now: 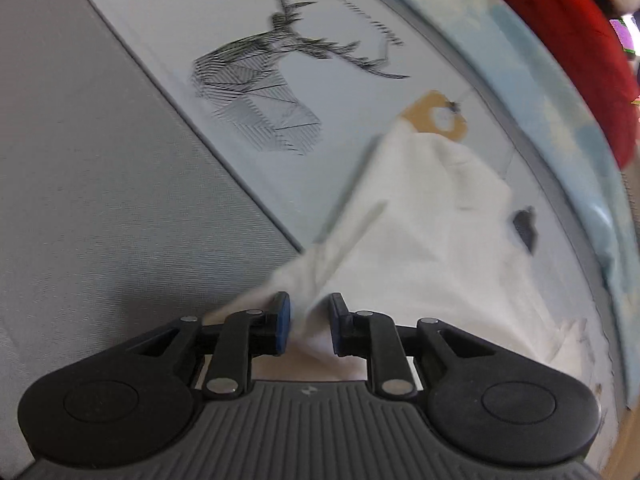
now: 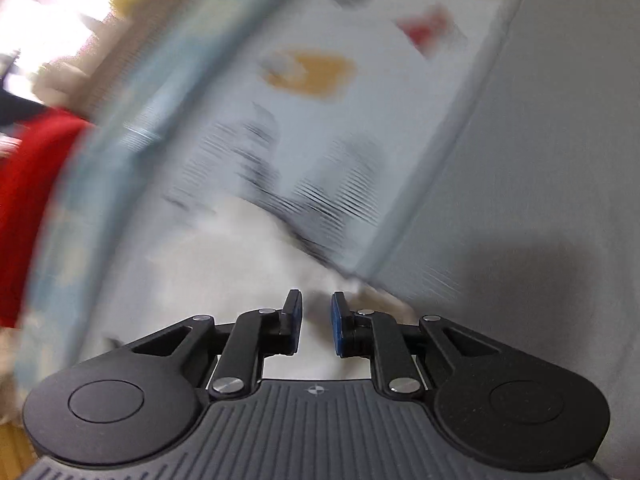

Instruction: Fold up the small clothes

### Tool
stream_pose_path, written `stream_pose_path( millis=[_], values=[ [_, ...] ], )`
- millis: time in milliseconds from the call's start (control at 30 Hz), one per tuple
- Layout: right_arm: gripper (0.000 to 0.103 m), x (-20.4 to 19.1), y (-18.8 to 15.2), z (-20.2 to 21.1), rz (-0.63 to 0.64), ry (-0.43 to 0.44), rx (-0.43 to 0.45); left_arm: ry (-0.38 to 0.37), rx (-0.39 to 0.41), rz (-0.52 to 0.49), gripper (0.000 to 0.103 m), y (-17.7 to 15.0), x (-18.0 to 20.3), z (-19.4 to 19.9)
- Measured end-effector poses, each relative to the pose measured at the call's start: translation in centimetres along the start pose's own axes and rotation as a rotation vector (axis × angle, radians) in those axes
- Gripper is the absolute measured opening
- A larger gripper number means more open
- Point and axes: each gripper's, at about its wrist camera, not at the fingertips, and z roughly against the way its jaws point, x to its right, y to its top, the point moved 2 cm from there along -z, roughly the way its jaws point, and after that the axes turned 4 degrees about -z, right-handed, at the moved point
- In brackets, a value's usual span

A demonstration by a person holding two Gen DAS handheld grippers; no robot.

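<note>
White garment (image 1: 420, 216) bunched and raised ahead of the left gripper (image 1: 310, 322), one edge pinched between pads set narrowly apart, the rest trailing forward and right over the pale printed mat (image 1: 160, 20); in the blurred right view, more white cloth (image 2: 240, 264) between and beyond the right gripper (image 2: 316, 322), narrowly parted, grip uncertain. Folding judged early to midway: fabric lifted, no flat finished fold showing, laying down and smoothing left. Deer drawing (image 1: 272, 80) beyond the fingers, script beside it too smeared to read.
</note>
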Motion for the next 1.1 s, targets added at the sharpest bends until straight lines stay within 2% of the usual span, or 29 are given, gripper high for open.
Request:
stream_pose_path(
  millis=[33,67,100,200,267,333,400,433,467,533,567,767,867,933,1000,1100],
  values=[
    [0.024,0.7,0.1,-0.5,-0.023,-0.047,-0.015,-0.005,0.008,-0.006,0.021,0.1,0.1,0.4],
    [0.030,1.4,0.2,-0.5,-0.062,-0.057,-0.017,-0.018,0.033,-0.025,0.021,0.2,0.6,1.1],
    [0.030,1.4,0.2,-0.2,-0.078,-0.052,-0.005,-0.037,0.065,-0.049,0.021,0.4,1.0,1.8],
    [0.029,-0.8,0.2,2.0,0.007,0.018,0.115,-0.064,0.129,-0.102,0.022,0.9,2.4,3.0],
    [0.029,-1.7,0.3,2.9,0.051,0.062,0.171,-0.060,0.119,-0.100,0.022,0.9,2.2,2.5],
    [0.029,-1.5,0.6,2.1,0.040,0.069,0.140,-0.030,0.070,-0.086,0.021,1.0,1.3,0.9],
    [0.030,-0.3,0.9,-0.1,0.022,-0.025,0.071,0.016,-0.007,-0.085,0.024,0.9,-0.1,-0.8],
    [0.038,0.6,1.0,-0.9,0.015,-0.079,0.041,0.015,-0.013,-0.075,0.025,0.9,-0.7,-0.8],
    [0.043,1.6,1.2,-0.9,-0.018,-0.093,0.027,0.013,-0.007,-0.069,0.025,1.0,-1.1,-0.6],
    [0.041,2.3,1.1,0.1,-0.053,-0.117,0.030,0.014,0.025,-0.108,0.024,1.4,-1.0,1.3],
    [0.041,2.1,1.4,1.3,-0.043,-0.113,0.053,-0.018,0.059,-0.138,0.024,1.6,-0.8,2.8],
    [0.041,1.1,2.0,10.3,0.071,0.032,0.213,-0.103,0.221,-0.353,0.024,0.7,-1.0,12.6],
    [0.041,2.1,1.9,14.1,0.112,0.135,0.181,-0.174,0.294,-0.499,0.024,-1.9,-2.2,17.9],
    [0.041,2.8,1.0,16.9,0.198,0.193,0.175,-0.242,0.318,-0.585,0.027,-4.4,-3.7,20.6],
    [0.041,4.0,-0.2,19.9,0.314,0.250,0.176,-0.305,0.316,-0.647,0.027,-6.8,-5.9,22.0],
    [0.041,6.8,-2.4,22.6,0.466,0.297,0.179,-0.343,0.300,-0.700,0.027,-10.8,-9.6,21.3]
  ],
)
